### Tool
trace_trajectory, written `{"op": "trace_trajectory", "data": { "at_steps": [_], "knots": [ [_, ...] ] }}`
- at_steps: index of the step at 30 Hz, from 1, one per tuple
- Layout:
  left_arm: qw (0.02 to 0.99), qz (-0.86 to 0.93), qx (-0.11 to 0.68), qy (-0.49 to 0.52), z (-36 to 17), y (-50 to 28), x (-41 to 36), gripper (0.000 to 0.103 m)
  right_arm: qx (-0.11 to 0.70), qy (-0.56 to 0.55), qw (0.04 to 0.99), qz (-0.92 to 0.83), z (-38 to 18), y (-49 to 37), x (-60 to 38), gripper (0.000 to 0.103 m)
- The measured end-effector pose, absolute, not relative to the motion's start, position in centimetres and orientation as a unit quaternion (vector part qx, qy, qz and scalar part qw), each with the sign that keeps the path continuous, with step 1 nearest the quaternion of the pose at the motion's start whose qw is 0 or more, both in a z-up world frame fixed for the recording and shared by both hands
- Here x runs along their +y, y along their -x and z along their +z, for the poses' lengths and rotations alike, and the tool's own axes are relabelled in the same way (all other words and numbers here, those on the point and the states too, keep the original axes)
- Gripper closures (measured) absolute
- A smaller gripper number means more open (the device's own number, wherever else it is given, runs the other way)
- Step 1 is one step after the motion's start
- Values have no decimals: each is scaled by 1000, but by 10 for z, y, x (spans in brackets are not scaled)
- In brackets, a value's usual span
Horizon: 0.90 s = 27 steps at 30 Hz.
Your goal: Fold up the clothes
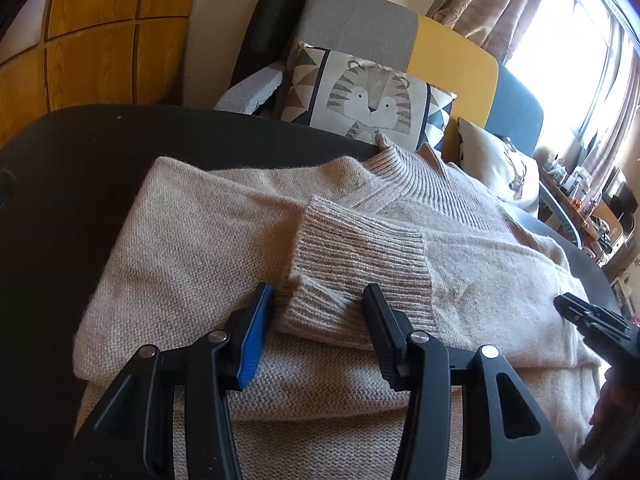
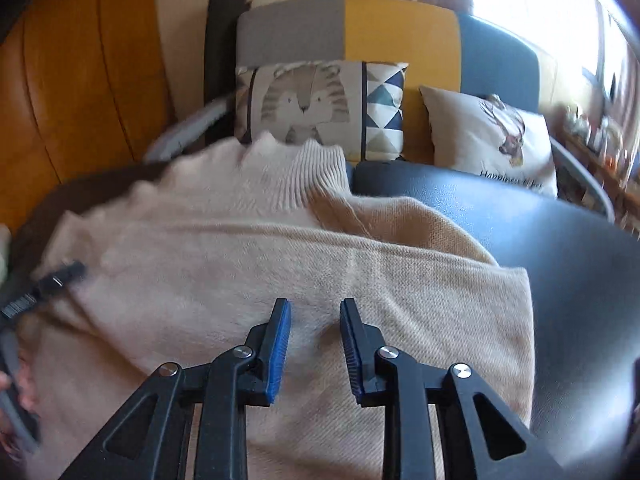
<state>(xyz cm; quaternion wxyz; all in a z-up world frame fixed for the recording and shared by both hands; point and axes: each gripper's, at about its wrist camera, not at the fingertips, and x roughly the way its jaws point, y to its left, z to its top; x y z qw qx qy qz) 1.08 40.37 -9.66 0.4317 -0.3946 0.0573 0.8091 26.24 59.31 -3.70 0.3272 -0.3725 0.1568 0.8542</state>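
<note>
A beige knit sweater (image 1: 208, 236) lies on a dark table (image 1: 68, 184), its sides folded in and its ribbed collar (image 1: 404, 168) toward the sofa. A ribbed sleeve cuff (image 1: 360, 256) lies across its middle. My left gripper (image 1: 318, 304) is open, with its fingers on either side of the cuff's near edge. My right gripper (image 2: 314, 316) is open and empty just above the sweater's (image 2: 248, 252) folded right side. The right gripper's tip shows in the left wrist view (image 1: 592, 316). The left gripper's tip shows blurred in the right wrist view (image 2: 52, 280).
A sofa (image 1: 360, 28) with grey, yellow and blue panels stands behind the table. A tiger cushion (image 1: 360, 92) and a deer cushion (image 2: 492, 140) lean on it. A wooden cabinet (image 1: 80, 40) is at left. A bright window (image 1: 560, 32) and a cluttered shelf (image 1: 600, 208) are at right.
</note>
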Motion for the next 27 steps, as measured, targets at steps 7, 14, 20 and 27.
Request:
{"op": "trace_trajectory", "data": {
  "at_steps": [7, 14, 20, 27],
  "knots": [
    [433, 809, 57, 393, -98, -11, 403, 53, 229, 354, 392, 818, -40, -304, 634, 77],
    [436, 807, 51, 395, -99, -8, 401, 53, 231, 343, 429, 803, -21, -324, 627, 75],
    [437, 806, 51, 395, -99, -8, 399, 53, 190, 378, 364, 830, -26, -336, 590, 75],
    [434, 810, 60, 391, -100, -7, 401, 53, 265, 356, 413, 795, -30, -374, 622, 75]
  ]
}}
